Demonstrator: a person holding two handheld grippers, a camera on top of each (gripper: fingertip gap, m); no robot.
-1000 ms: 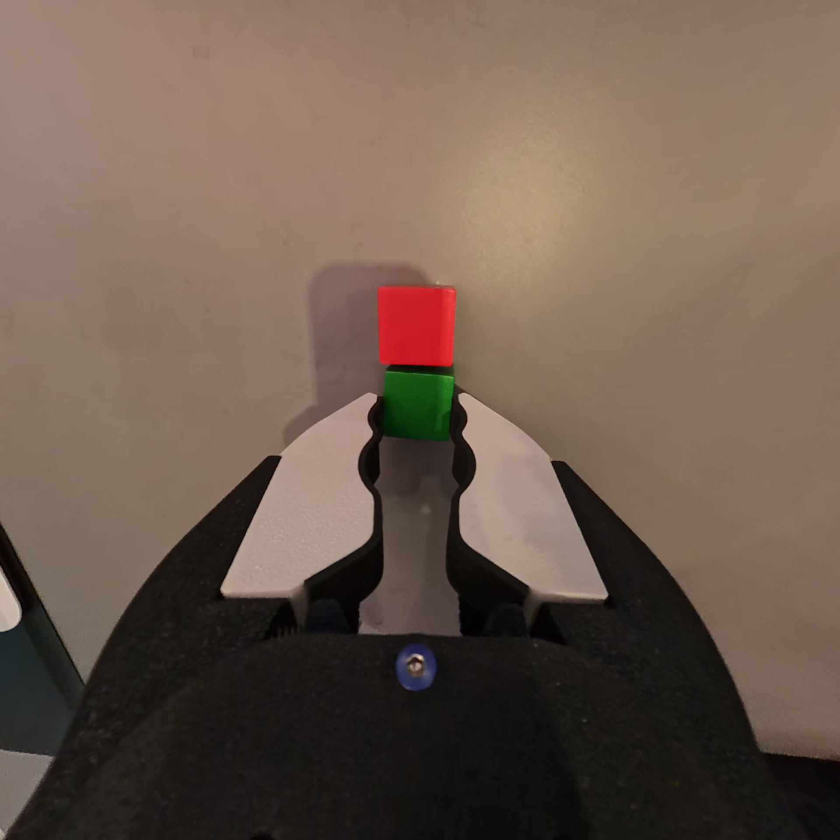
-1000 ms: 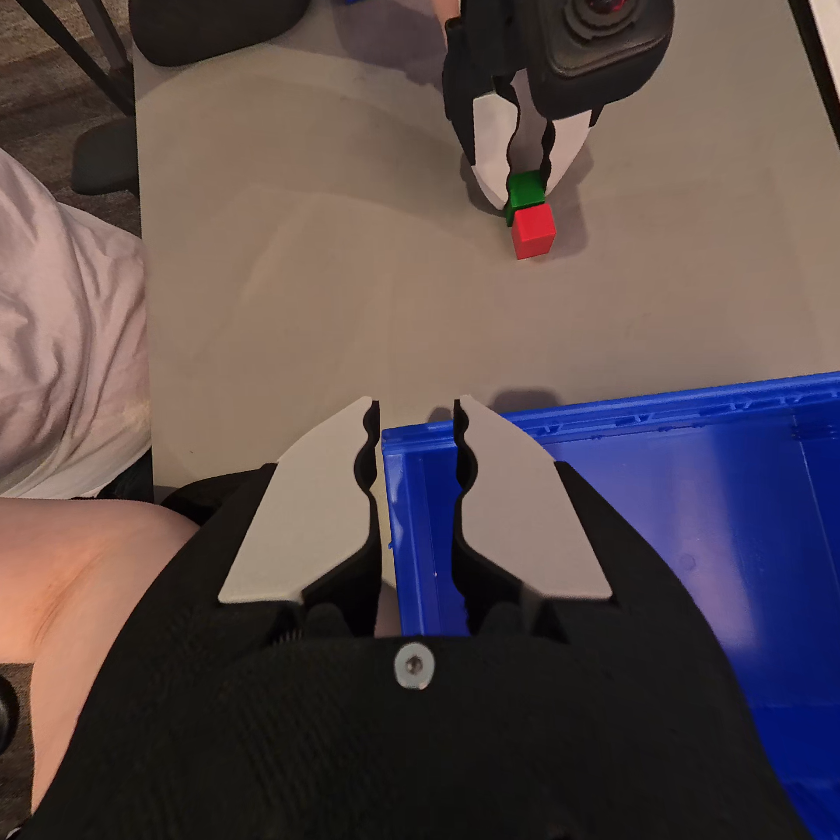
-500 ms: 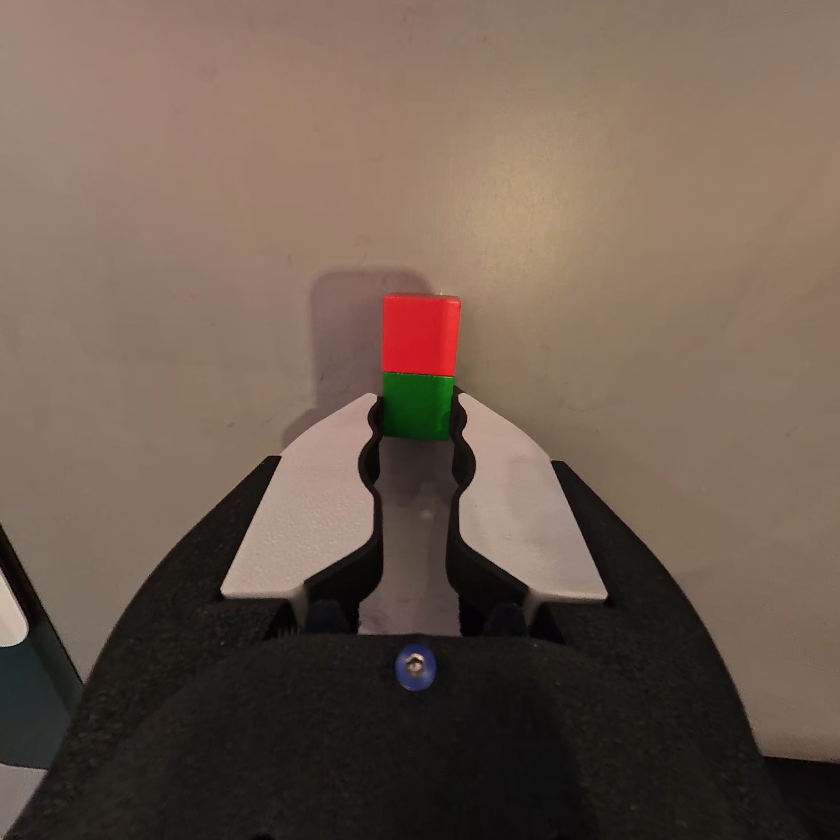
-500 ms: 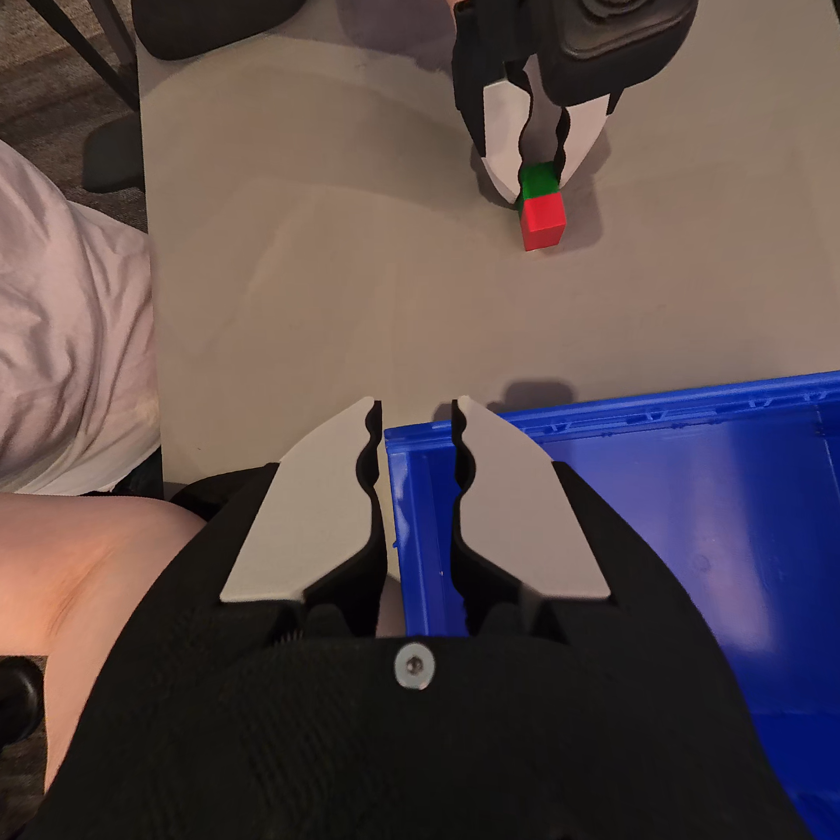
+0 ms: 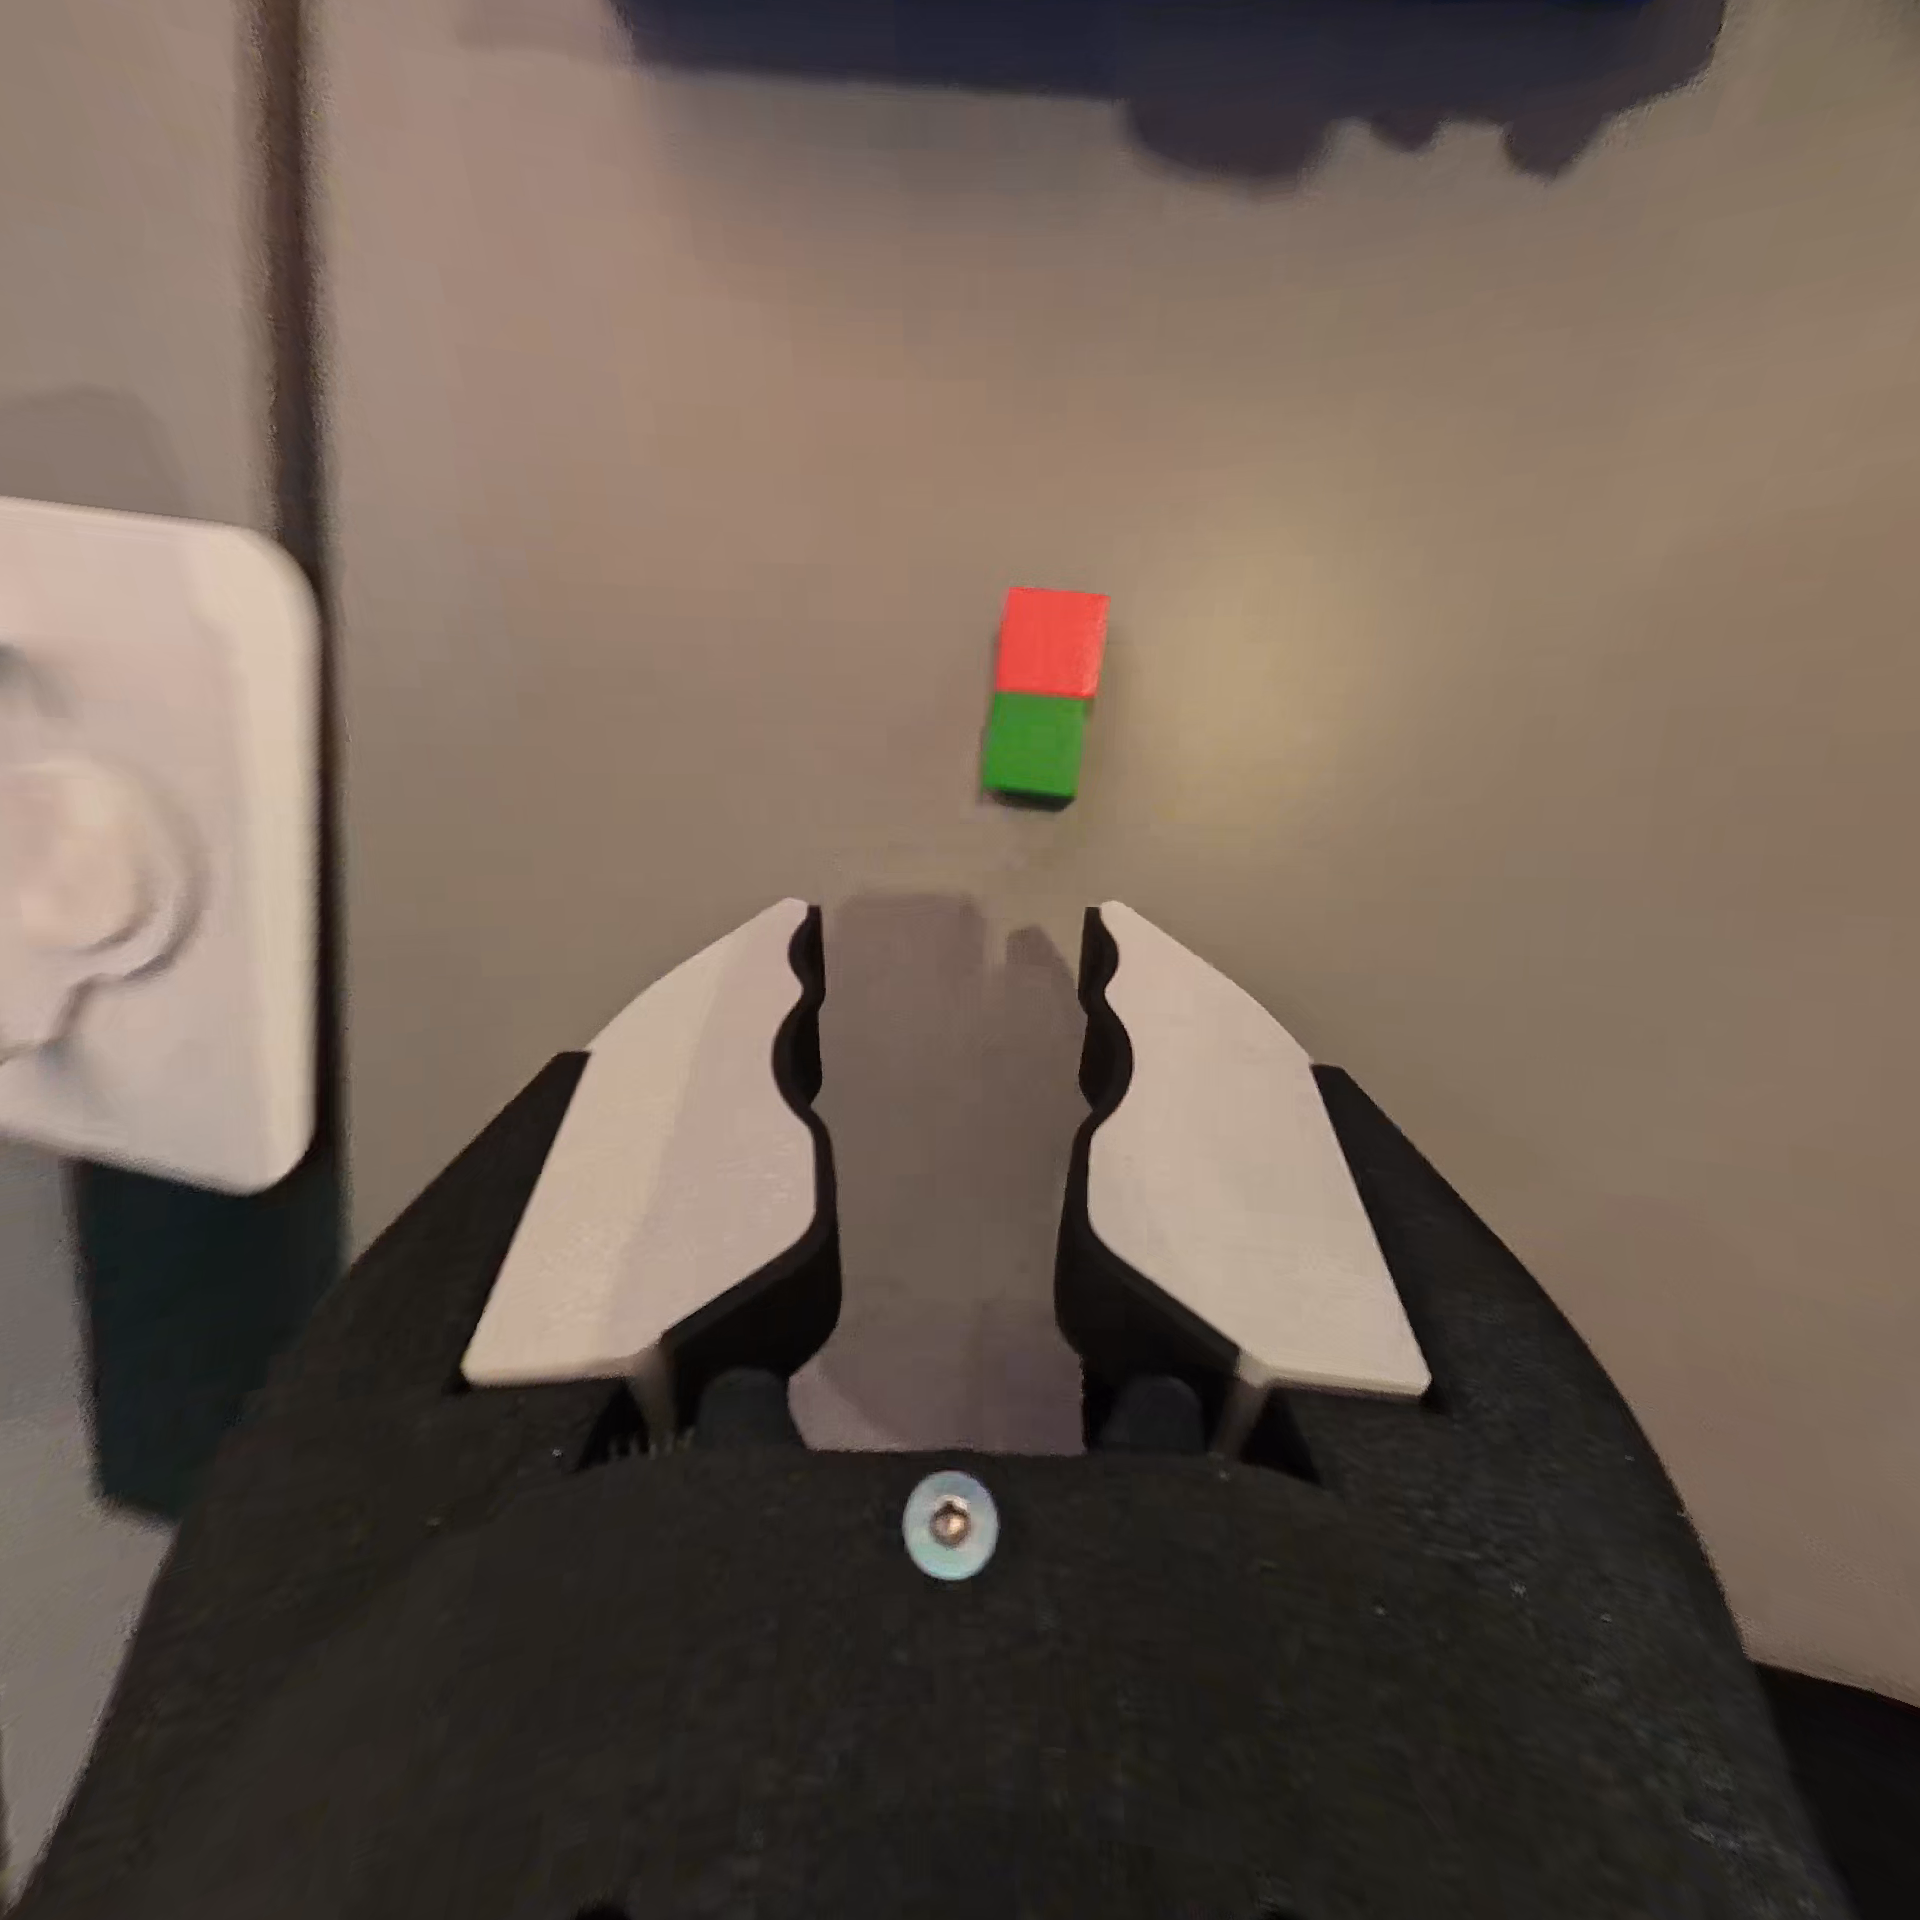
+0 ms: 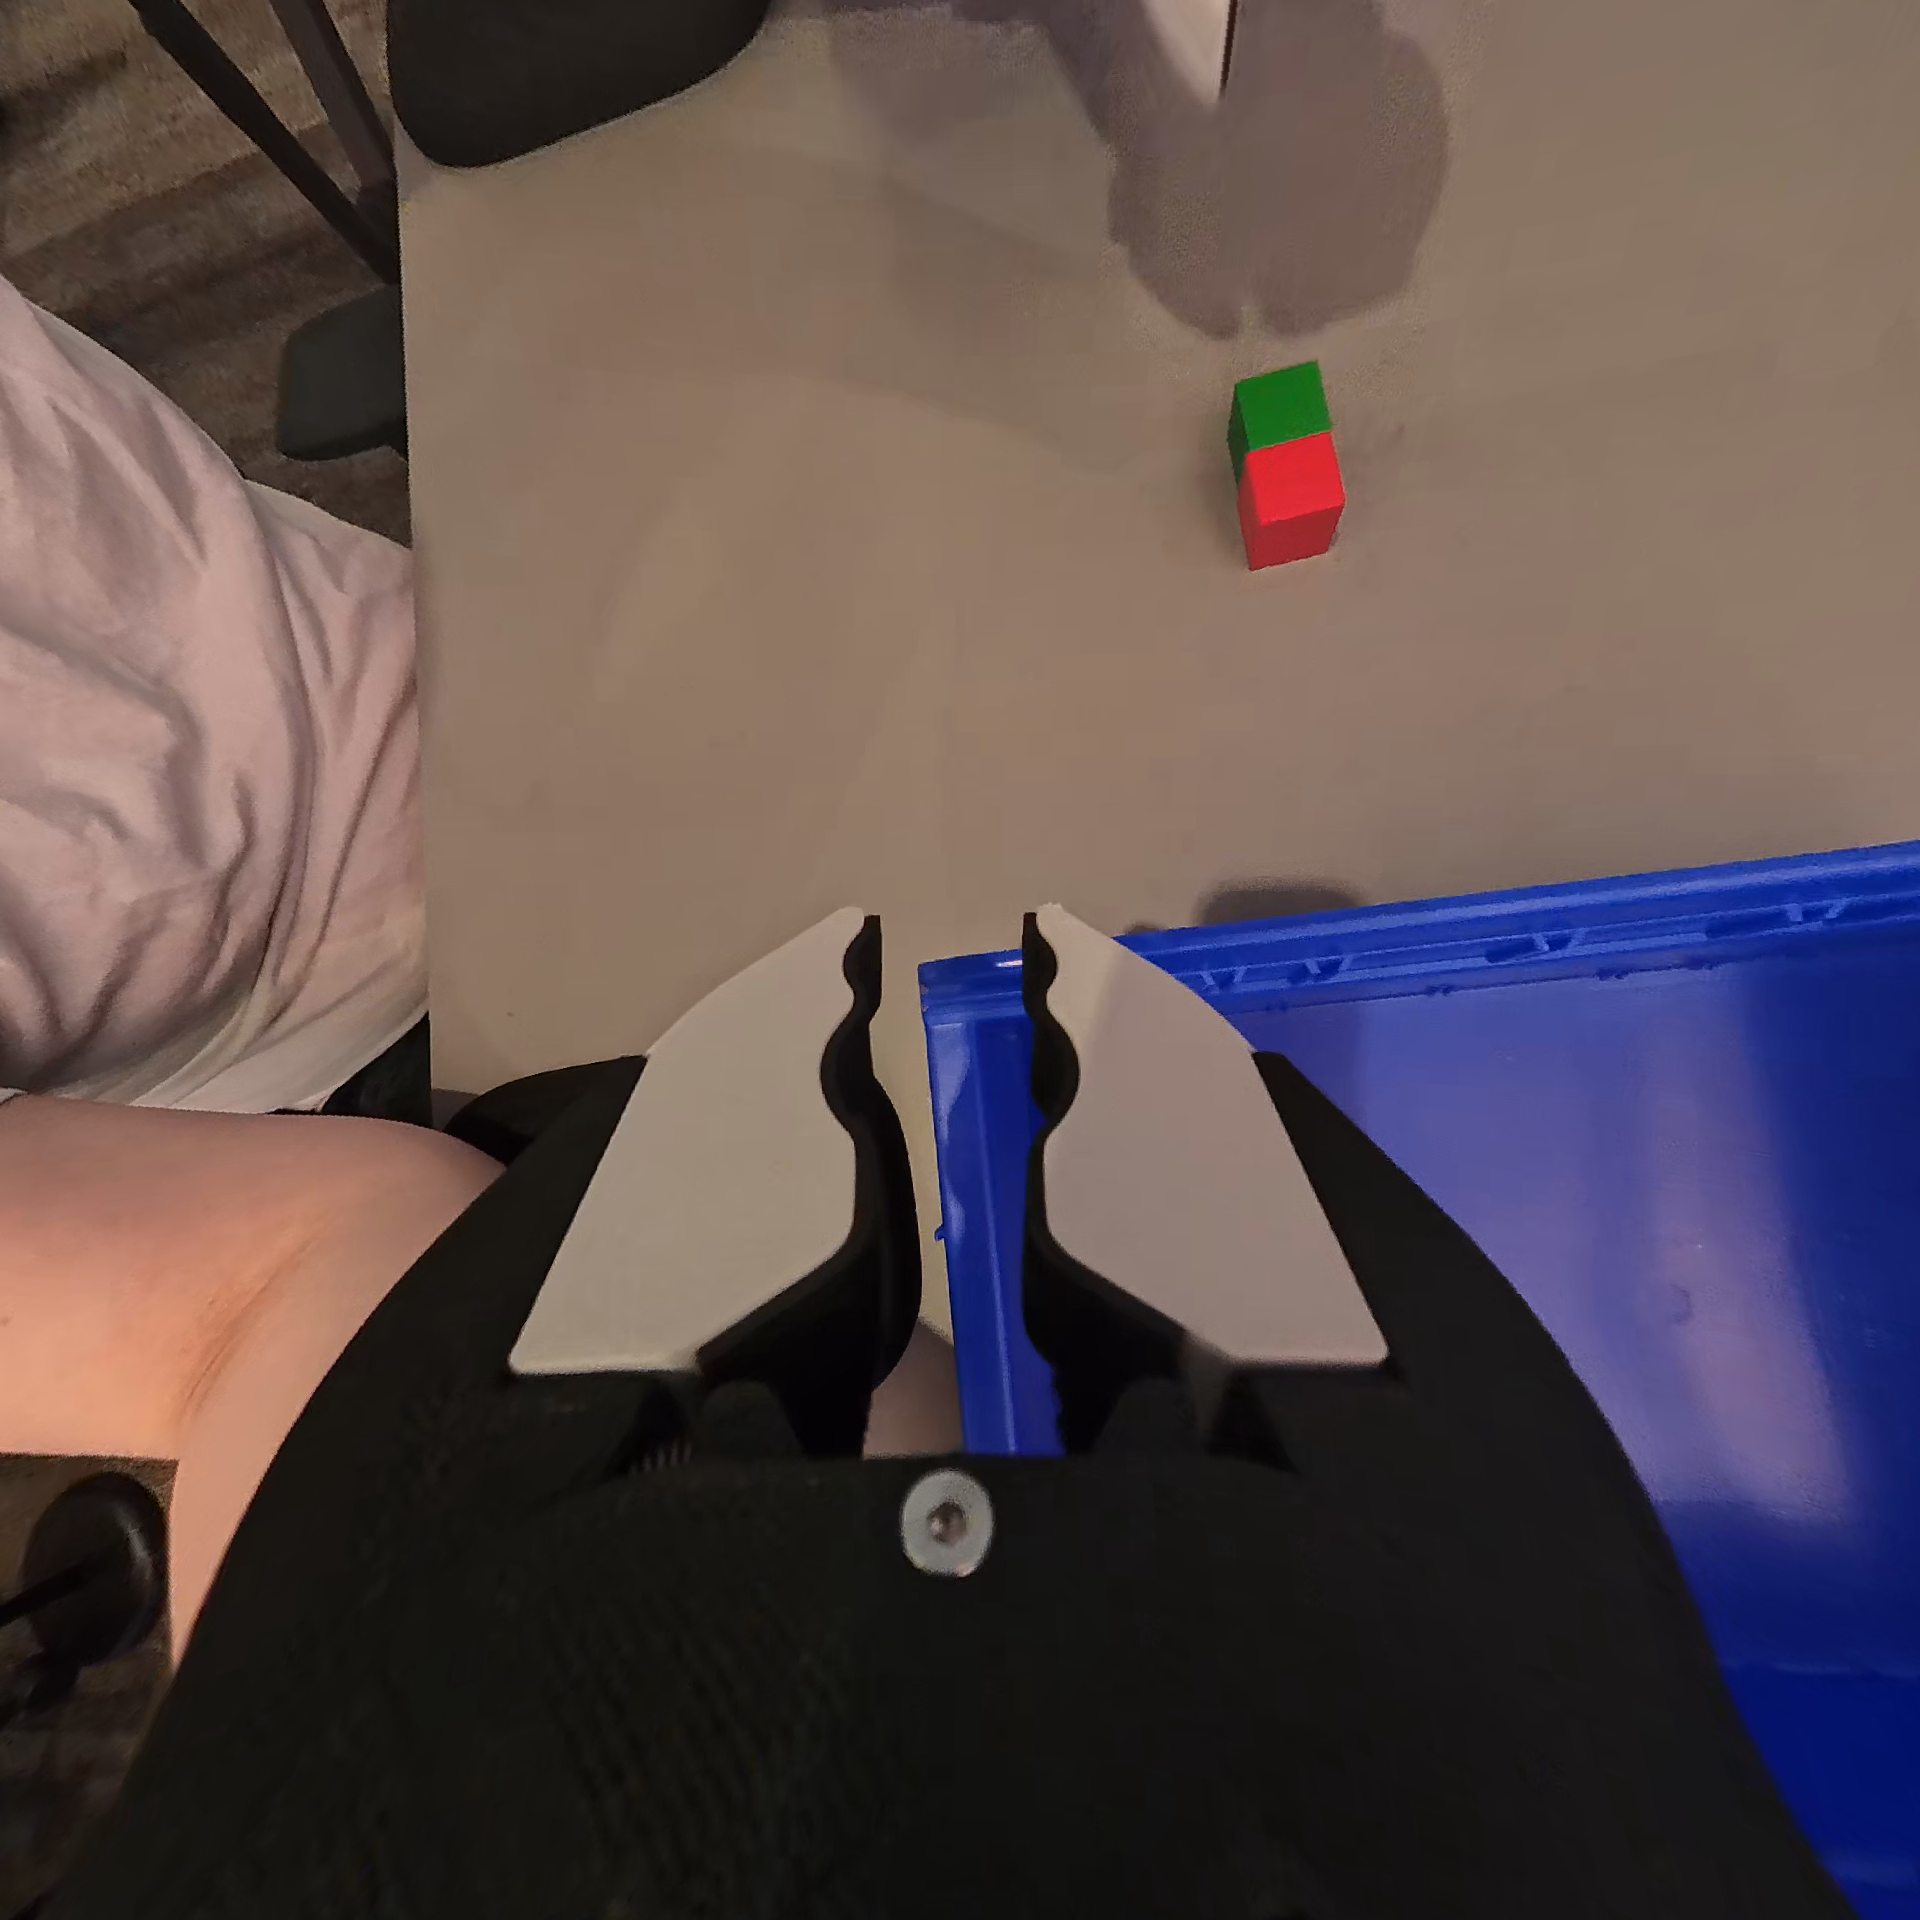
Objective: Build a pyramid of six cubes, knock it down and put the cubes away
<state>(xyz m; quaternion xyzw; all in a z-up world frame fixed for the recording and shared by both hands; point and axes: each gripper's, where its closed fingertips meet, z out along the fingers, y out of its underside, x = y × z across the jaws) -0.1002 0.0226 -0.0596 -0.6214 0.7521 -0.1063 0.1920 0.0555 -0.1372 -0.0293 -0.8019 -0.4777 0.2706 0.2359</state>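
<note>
The small green cube (image 5: pixel 1031 748) with smooth matte faces is lying on the flat beige table (image 5: pixel 1455 727), and the small red cube (image 5: pixel 1051 642) of the same shape is touching its far face, so the two are making a short row. The left gripper (image 5: pixel 948 914), with pale grey wavy-edged fingers on a black textured body, is hanging near the green cube but apart from it; its jaws are standing wide and are holding nothing. A white moulded plastic piece (image 5: pixel 156 831) is lying at the left side of this view.

The right gripper (image 6: pixel 952 920) is hovering over the corner of the glossy blue plastic bin (image 6: pixel 1558 1091), well apart from the cubes. Its jaws are leaving a narrow gap and are gripping nothing. The part of the bin that is showing is containing no cubes. A crumpled white cloth (image 6: pixel 156 727) is lying beside the table.
</note>
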